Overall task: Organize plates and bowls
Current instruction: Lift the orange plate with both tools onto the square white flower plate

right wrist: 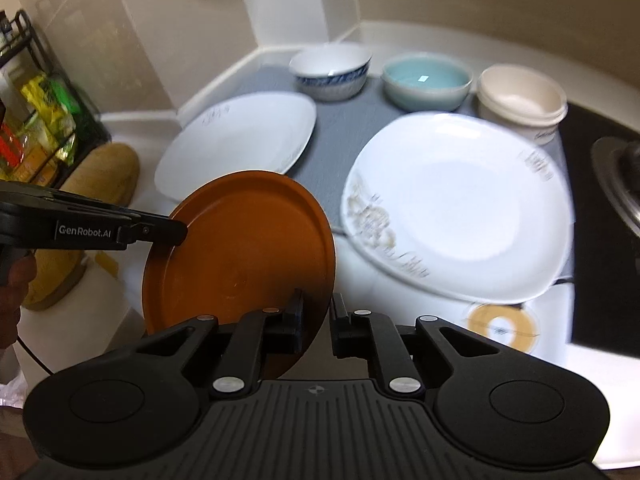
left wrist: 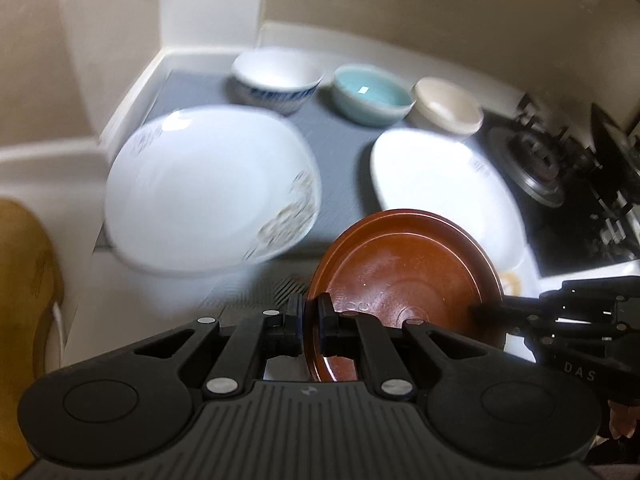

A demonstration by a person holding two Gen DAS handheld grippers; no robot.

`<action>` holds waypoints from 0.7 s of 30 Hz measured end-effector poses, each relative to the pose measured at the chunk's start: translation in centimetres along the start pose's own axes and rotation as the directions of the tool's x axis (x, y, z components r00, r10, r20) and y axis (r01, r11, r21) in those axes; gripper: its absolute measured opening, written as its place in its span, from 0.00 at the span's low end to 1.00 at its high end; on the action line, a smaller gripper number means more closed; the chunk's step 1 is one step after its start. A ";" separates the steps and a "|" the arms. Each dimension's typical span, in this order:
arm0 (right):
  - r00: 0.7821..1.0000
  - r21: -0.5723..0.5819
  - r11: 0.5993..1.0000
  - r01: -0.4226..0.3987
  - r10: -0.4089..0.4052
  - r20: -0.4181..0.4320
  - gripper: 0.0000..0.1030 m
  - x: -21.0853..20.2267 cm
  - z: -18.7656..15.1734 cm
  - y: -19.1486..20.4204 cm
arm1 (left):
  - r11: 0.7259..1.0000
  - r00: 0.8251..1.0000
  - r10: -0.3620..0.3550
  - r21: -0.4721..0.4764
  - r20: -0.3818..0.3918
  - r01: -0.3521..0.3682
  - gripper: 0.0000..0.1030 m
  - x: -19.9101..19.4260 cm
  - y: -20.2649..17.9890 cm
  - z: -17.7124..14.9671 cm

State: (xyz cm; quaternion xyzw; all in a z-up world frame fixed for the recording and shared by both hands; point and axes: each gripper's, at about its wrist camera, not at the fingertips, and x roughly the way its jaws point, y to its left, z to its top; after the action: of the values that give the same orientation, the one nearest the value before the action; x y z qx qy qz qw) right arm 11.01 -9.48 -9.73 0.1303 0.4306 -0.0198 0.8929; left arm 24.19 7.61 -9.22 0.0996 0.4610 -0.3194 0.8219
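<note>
Open gray mat (right wrist: 344, 128) lane between two white plates (right wrist: 240, 140) (right wrist: 460, 208); blocked behind by three bowls (right wrist: 332, 70) (right wrist: 426, 80) (right wrist: 520, 96), stove (left wrist: 540, 168) flanking right.

Soft, even indoor light; fisheye bending curves the walls at the edges. Motion blur smears the white plates (left wrist: 208, 188) and bowls (left wrist: 372, 94); glare spots the brown plate (left wrist: 404, 268). Each gripper body stays sharp.
</note>
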 end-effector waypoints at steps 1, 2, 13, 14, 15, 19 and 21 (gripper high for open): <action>1.000 0.002 1.000 0.006 -0.006 0.011 0.13 -0.5 0.3 -0.3 | 1.000 1.000 -0.003 0.005 0.012 0.003 0.07 0.1 -0.6 0.5; 1.000 0.005 1.000 0.014 -0.014 0.023 0.13 -1.0 0.6 -0.8 | 1.000 1.000 -0.006 0.009 0.023 0.006 0.07 0.2 -1.2 1.0; 0.992 0.108 0.991 0.083 -0.093 0.086 0.13 -1.5 4.6 -9.1 | 0.997 0.999 -0.026 0.069 0.018 0.025 0.08 5.7 -8.1 7.4; 0.991 0.113 0.989 0.091 -0.101 0.088 0.13 -1.1 4.8 -9.7 | 0.997 1.000 -0.024 0.075 0.013 0.022 0.08 6.5 -8.7 7.8; 0.991 0.122 0.988 0.097 -0.107 0.084 0.13 -0.8 5.1 -10.5 | 0.997 1.000 -0.020 0.078 0.008 0.019 0.08 7.4 -9.2 8.2; 0.992 0.154 0.982 0.107 -0.117 0.056 0.13 1.1 5.6 -13.0 | 0.996 0.999 -0.020 0.083 -0.034 0.023 0.08 10.0 -9.7 9.2; 0.993 0.176 0.979 0.105 -0.113 0.037 0.13 2.0 5.5 -13.8 | 0.996 0.999 -0.015 0.091 -0.050 0.019 0.08 11.2 -9.9 9.4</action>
State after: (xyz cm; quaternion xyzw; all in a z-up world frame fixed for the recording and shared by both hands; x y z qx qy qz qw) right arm 14.40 -24.03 -10.97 0.1833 0.4129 -0.1090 0.8855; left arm 28.77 -9.20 -11.92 0.1411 0.4667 -0.3446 0.8022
